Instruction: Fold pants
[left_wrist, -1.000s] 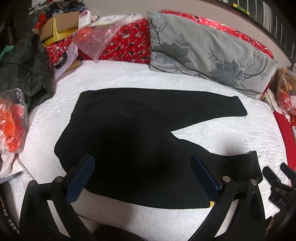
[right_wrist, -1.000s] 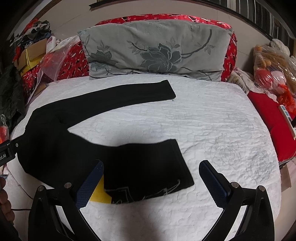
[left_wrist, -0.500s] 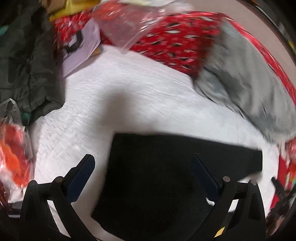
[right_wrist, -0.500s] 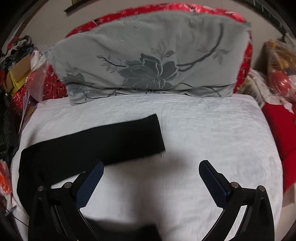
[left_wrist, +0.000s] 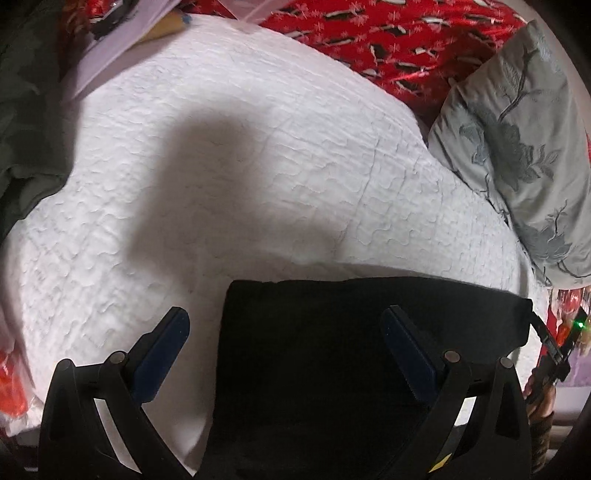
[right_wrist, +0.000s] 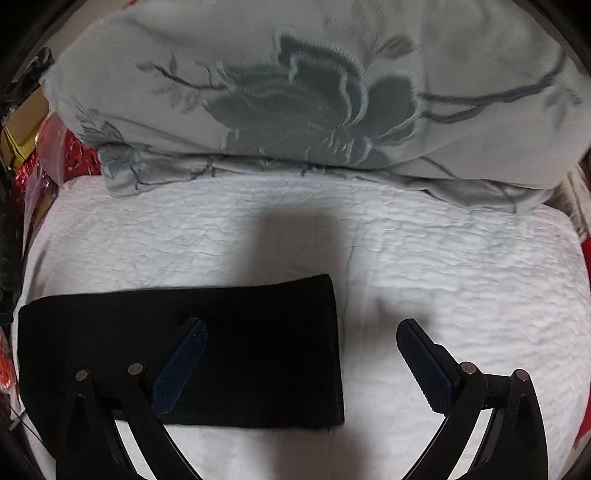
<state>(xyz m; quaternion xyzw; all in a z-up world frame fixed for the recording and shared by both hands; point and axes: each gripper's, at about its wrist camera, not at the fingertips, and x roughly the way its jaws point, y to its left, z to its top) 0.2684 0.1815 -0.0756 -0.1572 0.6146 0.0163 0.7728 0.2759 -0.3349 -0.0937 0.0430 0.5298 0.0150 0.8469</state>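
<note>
surface: white quilted bedspread (right_wrist: 461, 266) is filling both views, cluttered bedroom around it
left gripper (left_wrist: 284, 334): fingers are standing spread wide, pinching nothing, hovering low over the bed
right gripper (right_wrist: 301, 350): also spread wide and empty, hovering low
pants (right_wrist: 229, 350): black, lying flat on the bedspread, just below and ahead of both grippers
left-view relation: pants (left_wrist: 351, 350) are showing a squared end edge sitting between the two left fingers; left fingertip is hanging over bare quilt, right fingertip over cloth
right-view relation: the other squared end is falling between the right gripper's fingers; left fingertip over cloth, right fingertip over bare quilt
long axis: running side to side across both views, crosswise to the fingers
nearer hand: each gripper is looking about equally near its own end; judging neither favoured
look: plain dark band, far edge straight, few wrinkles; too dark to tell layers apart, so cannot say how many folds are in
next move (judgement): each gripper probably needs to drop and close on its end edge
far left view: red patterned fabric (left_wrist: 388, 40) beyond the quilt
far background: grey floral pillow (right_wrist: 303, 96) propped at the far edge of the bed, well apart from the pants
</note>
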